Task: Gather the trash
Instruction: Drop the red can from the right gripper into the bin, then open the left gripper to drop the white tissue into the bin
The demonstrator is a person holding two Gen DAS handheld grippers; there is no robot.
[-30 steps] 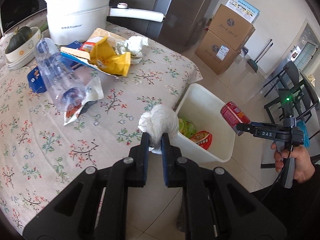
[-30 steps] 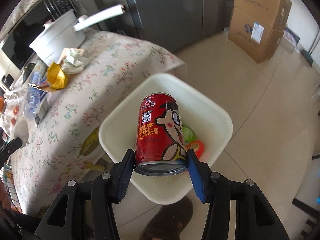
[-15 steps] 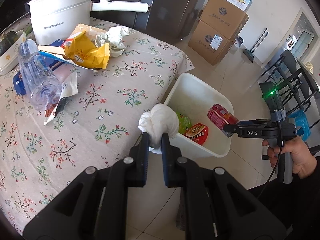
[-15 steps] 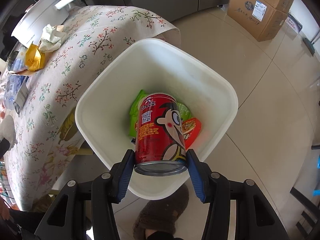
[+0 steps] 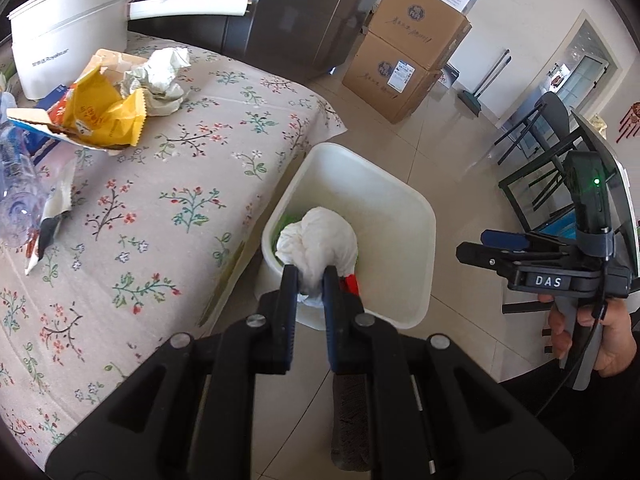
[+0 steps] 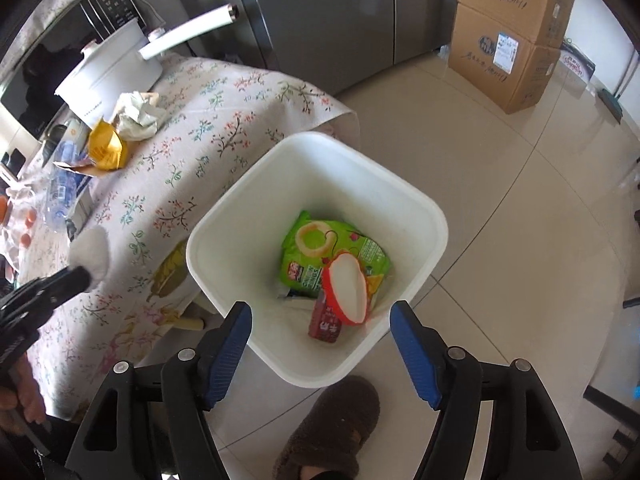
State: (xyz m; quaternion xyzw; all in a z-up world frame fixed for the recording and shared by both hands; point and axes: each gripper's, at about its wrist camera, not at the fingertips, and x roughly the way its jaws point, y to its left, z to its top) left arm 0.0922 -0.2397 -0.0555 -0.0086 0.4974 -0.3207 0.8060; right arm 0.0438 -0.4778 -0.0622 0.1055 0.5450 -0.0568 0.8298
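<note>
Crumpled white tissue (image 5: 318,242) pinched in left gripper (image 5: 310,282), hovering above near left rim of white bin (image 5: 424,240), ready for dropping inside. Right gripper (image 6: 320,330) spread wide and empty above near edge of bin, clear of tissue's path.

Left gripper (image 5: 310,280): matte black plastic arms w/ silver round screws, blue pads on the fingers (image 5: 289,284). Right gripper (image 6: 320,334): same build, black w/ blue pads; seen at 3 o'clock in left view it bears a white "DAS" label, green LED, black cable. Bare-skinned right hand (image 5: 592,340), dark sleeve. Brown fuzzy slipper (image 6: 332,428) at 6 o'clock.
</note>
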